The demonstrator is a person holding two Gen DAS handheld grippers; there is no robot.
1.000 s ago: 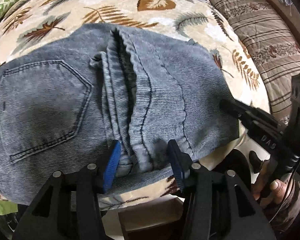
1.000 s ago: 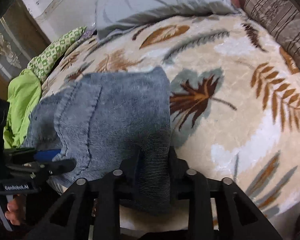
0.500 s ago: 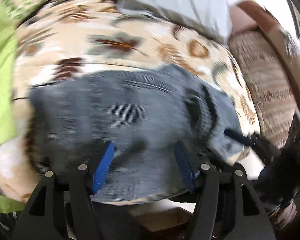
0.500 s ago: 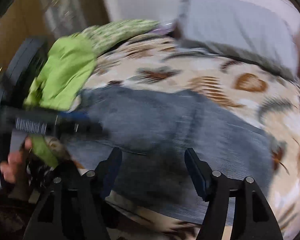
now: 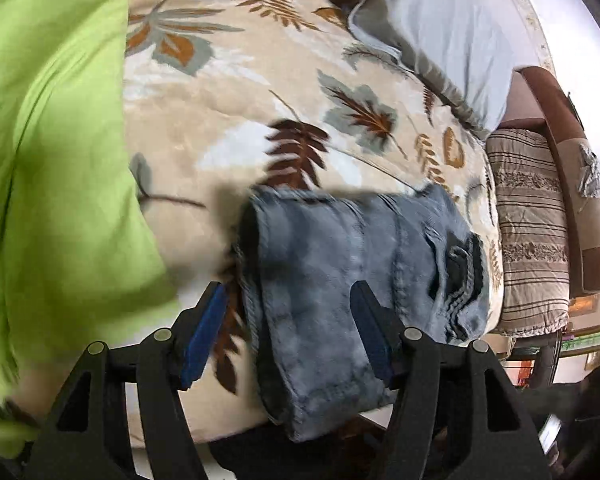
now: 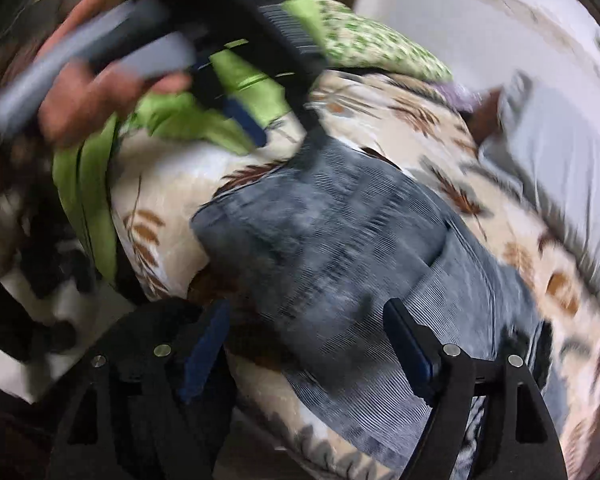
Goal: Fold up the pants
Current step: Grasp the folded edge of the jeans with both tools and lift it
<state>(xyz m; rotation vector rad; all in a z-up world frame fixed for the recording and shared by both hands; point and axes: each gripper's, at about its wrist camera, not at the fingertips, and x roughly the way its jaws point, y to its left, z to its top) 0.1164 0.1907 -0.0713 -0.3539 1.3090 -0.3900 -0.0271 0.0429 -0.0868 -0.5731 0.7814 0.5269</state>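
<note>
Lying folded on the leaf-print bed (image 5: pixel 228 92): denim pants (image 5: pixel 340 280). Green cloth (image 5: pixel 52 160) alongside. Left hand-held gripper (image 5: pixel 288 332) half-open, empty; right hand-held gripper (image 6: pixel 308 344) opening, empty. Right view alone shows a hand (image 6: pixel 96 88).

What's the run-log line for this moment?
jeans: folded bundle on leaf blanket | left gripper: open, not gripping | right gripper: jaws opening, not gripping

no text, label or number can be read anywhere.
</note>
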